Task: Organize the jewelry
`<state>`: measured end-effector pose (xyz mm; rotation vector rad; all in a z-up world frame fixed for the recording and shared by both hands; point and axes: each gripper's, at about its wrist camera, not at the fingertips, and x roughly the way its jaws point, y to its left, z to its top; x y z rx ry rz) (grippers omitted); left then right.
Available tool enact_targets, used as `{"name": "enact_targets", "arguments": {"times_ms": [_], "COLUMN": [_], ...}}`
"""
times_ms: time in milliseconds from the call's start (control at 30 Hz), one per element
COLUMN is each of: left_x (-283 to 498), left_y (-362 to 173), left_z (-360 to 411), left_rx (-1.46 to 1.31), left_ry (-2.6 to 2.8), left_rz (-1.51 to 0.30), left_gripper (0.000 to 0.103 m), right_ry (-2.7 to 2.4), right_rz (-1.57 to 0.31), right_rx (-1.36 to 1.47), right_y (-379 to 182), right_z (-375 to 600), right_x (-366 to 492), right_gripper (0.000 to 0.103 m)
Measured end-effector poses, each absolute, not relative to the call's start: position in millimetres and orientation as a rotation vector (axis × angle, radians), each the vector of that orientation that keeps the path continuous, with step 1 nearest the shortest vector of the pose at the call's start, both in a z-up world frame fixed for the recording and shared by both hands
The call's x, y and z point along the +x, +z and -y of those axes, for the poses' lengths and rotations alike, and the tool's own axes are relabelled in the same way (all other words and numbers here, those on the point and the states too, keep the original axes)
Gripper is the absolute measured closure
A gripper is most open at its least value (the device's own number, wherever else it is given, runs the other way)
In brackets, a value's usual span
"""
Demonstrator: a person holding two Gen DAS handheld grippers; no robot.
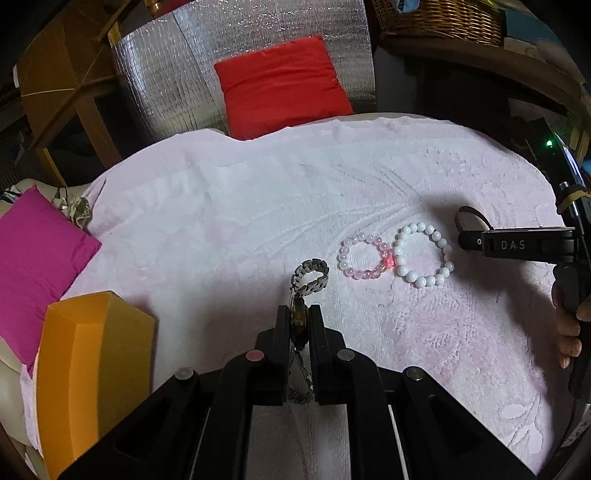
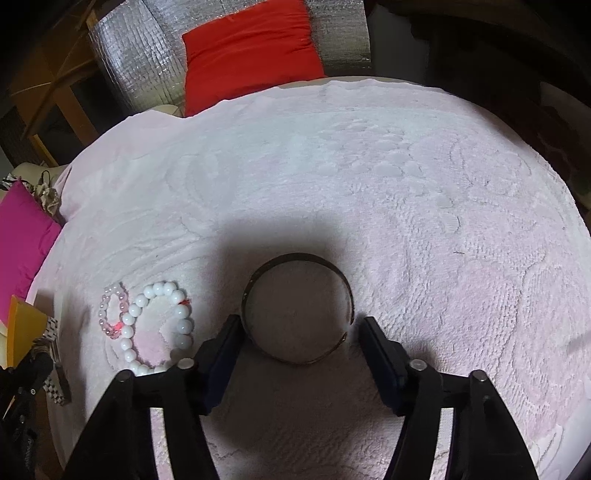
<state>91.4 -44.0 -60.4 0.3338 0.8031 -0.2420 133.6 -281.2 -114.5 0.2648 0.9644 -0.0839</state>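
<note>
My left gripper [image 1: 299,314] is shut on a metal-link watch [image 1: 308,277], its band looping out past the fingertips above the pink towel [image 1: 221,221]. A pink bead bracelet [image 1: 364,258] and a white bead bracelet [image 1: 424,254] lie touching on the towel to its right; they also show in the right wrist view, pink [image 2: 112,310] and white [image 2: 159,325]. My right gripper [image 2: 297,325] is open, its fingers on either side of a dark bangle [image 2: 297,308] that lies flat on the towel. The bangle [image 1: 471,218] also shows at the right gripper's tip in the left wrist view.
An orange box [image 1: 88,369] stands at the left front; it also shows in the right wrist view [image 2: 22,325]. A magenta cushion [image 1: 37,251] lies left, a red cushion [image 1: 280,85] at the back. A wicker basket [image 1: 439,18] sits far right.
</note>
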Motion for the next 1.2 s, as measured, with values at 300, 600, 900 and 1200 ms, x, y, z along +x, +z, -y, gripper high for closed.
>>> {"name": "enact_targets", "arguments": {"times_ms": [300,600,900,1200], "left_x": [79.2,68.4,57.5,45.8], "left_y": [-50.9,-41.3,-29.7,-14.9], "left_z": [41.8,39.9,32.9,20.7], "left_rx": [0.342,0.346,0.344,0.328], "left_ry": [-0.225,-0.218,-0.201,-0.186], "left_rz": [-0.782,-0.761,-0.739,-0.714], "left_gripper": [0.093,0.093,0.093,0.093], "right_ry": [-0.086,-0.097,-0.095,-0.063], "right_rz": [-0.979,-0.956,-0.916,-0.881], "right_rx": [0.271,0.299,0.326,0.331], "right_y": [-112.2,-100.2,-81.8,-64.6], "right_z": [280.2,281.4,279.6,260.4], "right_x": [128.8,117.2,109.8,106.1], "right_gripper": [0.043,0.043,0.043,0.043]}}
